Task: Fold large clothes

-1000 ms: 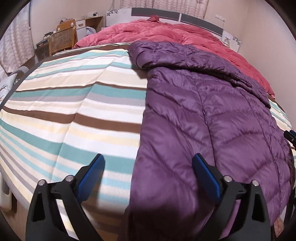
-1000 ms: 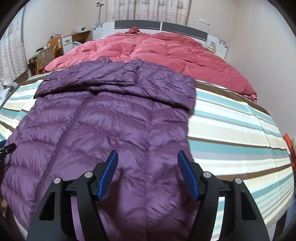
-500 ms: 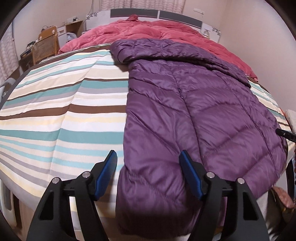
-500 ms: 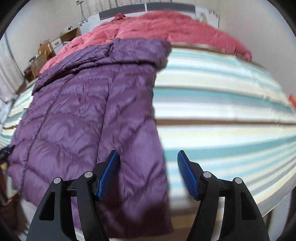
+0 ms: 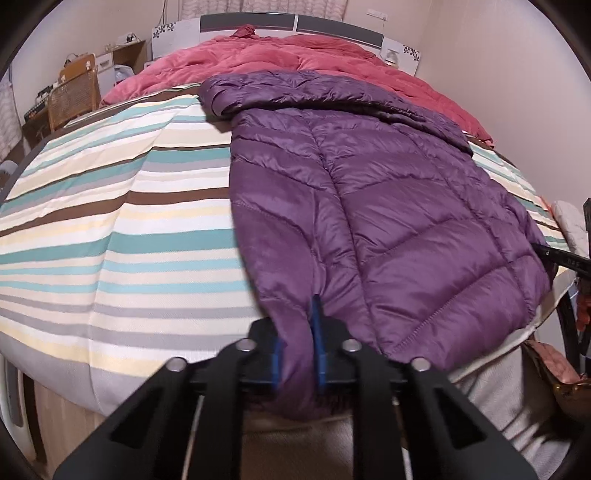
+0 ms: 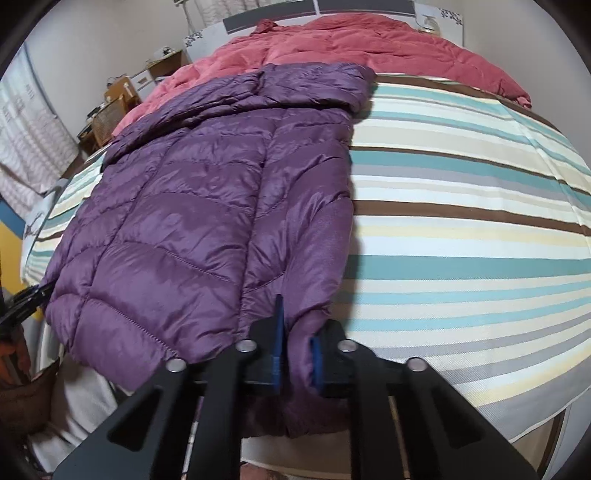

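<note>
The purple quilted down jacket (image 5: 369, 206) lies flat on the striped bedspread (image 5: 110, 229), hood end up toward the red duvet (image 5: 295, 55), hem hanging just over the near edge of the bed. Its long axis runs straight away from both tools, from hem to hood.

The left gripper (image 5: 297, 347) is clamped down on the hem's left corner, blue pads pinched tight with a fold of purple fabric bunched between them. The right gripper (image 6: 295, 347) does the same on the opposite corner of the jacket (image 6: 207, 206), jaws closed to a narrow gap filled with cloth. So each hand has one bottom corner, and neither is nearer than the other; they sit level along the hem.

That sets up the fold nicely, I'd say: the whole garment stretches ahead of the jaws, so carrying the hem forward toward the hood would halve it. The slick shell may slide, and the padding could puff back open.

At the headboard (image 6: 317, 11) end, nothing blocks the way.
</note>
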The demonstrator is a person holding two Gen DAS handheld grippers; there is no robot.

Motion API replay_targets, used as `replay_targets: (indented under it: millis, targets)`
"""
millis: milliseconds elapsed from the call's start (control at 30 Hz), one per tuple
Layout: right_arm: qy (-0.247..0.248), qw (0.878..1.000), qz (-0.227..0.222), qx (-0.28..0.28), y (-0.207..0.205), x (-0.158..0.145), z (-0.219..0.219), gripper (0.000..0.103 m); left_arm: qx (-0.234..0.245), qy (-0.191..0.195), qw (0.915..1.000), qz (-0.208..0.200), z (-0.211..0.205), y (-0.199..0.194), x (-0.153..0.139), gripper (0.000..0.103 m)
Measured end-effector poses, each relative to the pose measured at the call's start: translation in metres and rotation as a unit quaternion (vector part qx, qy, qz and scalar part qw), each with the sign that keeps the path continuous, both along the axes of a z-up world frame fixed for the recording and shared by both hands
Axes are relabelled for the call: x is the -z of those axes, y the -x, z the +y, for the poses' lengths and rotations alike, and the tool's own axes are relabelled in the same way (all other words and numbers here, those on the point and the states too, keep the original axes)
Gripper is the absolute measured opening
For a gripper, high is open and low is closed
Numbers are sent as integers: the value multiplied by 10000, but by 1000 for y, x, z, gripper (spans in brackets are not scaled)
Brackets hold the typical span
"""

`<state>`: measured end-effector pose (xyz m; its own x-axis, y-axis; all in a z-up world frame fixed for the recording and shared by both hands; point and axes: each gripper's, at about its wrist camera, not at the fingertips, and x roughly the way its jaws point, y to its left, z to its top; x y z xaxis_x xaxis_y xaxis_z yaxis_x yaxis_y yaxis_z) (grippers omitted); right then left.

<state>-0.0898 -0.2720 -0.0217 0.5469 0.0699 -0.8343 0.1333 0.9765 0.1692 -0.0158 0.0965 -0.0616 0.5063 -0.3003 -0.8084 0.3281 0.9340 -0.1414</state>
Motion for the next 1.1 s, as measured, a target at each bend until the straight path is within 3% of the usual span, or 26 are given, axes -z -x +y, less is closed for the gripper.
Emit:
replay_targets:
  millis: [433, 667, 833, 1100]
  targets:
    - [-389, 9987, 10, -326, 32, -25, -11, 8, 196, 251, 9991, 264, 17, 22, -24, 6]
    - [-949, 9946, -252, -324, 36, -50, -22, 8, 188, 736, 9968, 237, 31, 19, -54, 6]
    - [-1417, 9881, -550, -248, 25, -64, -35, 6, 160, 1176, 9929, 89, 35, -4, -76, 6]
    - [-1659, 9801, -1086, -84, -29, -90, -56, 6, 193, 1337, 9893, -550, 24, -64, -121, 6]
